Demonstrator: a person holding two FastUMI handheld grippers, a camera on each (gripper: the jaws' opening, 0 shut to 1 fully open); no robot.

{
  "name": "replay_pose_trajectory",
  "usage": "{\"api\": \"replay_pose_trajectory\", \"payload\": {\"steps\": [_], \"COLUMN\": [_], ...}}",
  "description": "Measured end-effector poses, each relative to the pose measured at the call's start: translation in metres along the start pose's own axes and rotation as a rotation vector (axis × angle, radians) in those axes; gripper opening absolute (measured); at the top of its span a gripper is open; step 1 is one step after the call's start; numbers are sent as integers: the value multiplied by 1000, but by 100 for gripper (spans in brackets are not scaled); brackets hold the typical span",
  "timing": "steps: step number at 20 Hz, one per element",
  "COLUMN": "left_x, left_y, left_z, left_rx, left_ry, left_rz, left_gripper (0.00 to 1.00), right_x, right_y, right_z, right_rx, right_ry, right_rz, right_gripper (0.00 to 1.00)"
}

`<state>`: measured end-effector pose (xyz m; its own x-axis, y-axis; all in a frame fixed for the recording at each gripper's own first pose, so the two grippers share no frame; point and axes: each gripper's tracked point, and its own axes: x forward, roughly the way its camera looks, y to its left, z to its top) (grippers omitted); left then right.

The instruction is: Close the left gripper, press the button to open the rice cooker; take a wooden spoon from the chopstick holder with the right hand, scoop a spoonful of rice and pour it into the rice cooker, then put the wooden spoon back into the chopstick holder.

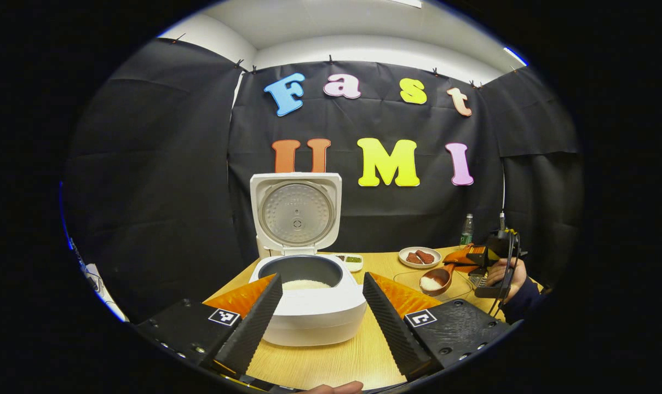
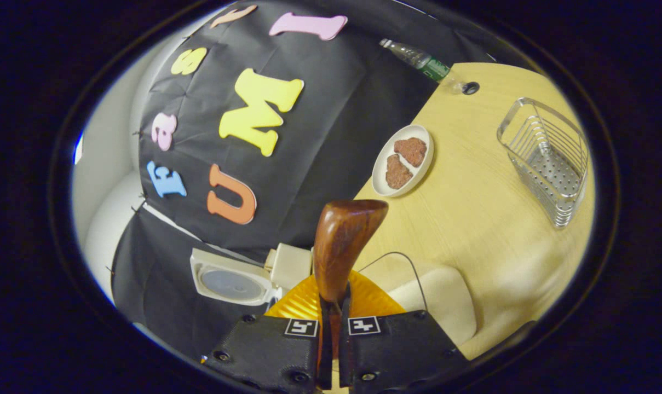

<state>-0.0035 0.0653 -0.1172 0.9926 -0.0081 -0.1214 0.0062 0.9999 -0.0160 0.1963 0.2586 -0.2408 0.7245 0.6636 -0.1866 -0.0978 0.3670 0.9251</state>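
Spread wide apart, left gripper (image 1: 322,314) fingers framing the rice cooker (image 1: 308,298), lid up, white rice in the pot. Farther right, right gripper (image 2: 333,334) clamped narrow on wooden spoon (image 1: 437,278), rice in its bowl, over a glass dish. Beyond: wire chopstick holder (image 2: 550,164), plate (image 2: 403,160), bottle (image 2: 421,59).

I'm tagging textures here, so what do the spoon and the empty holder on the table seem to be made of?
The spoon looks like glossy, varnished wood: reddish-brown with highlights. The holder looks like shiny metal: thin bright wire bars and a perforated base, possibly steel.
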Motion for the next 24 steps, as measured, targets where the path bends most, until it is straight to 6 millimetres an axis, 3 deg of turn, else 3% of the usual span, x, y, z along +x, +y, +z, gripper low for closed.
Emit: {"api": "replay_pose_trajectory", "payload": {"steps": [4,6,13,20,24], "left_x": [-1,-2,-19,-53,-69], "left_y": [1,3,14,32,43], "left_z": [0,0,3,3,9], "left_rx": [-3,-10,-29,-68,-78], "left_ry": [-2,-7,-31,-52,-75], "left_rz": [2,6,6,-12,-9], "left_gripper": [94,94,94,94,94], "right_x": [-25,-34,-31,18,59], "right_y": [33,51,77,125,162], "right_z": [26,25,8,-19,-52], "right_rx": [260,353,254,139,75], "right_ry": [-37,-18,-3,13,52], "right_rz": [162,227,182,133,123], "right_gripper": [6,6,6,6,6]}}
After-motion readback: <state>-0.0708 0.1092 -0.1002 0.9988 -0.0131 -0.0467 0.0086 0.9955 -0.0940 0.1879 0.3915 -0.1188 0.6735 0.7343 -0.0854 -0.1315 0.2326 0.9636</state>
